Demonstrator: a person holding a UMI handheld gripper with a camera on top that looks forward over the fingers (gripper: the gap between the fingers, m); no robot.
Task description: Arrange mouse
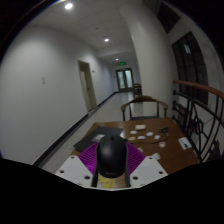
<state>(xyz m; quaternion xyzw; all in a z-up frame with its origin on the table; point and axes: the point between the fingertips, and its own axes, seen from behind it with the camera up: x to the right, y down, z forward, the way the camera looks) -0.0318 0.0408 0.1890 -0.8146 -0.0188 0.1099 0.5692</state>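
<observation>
A black computer mouse (111, 155) sits between my gripper's (111, 163) two fingers, with the purple pads (88, 156) pressed against its left and right sides. The mouse is held up in the air, above and in front of a brown wooden table (160, 150). The front of the mouse points away from me toward the corridor. The lower part of the mouse is hidden behind the gripper body.
The table bears a dark flat pad (103, 137) at its left and several small white items (150, 128) further back. A wooden railing (196, 90) and dark windows stand at the right. A long white corridor with doors (88, 86) runs ahead.
</observation>
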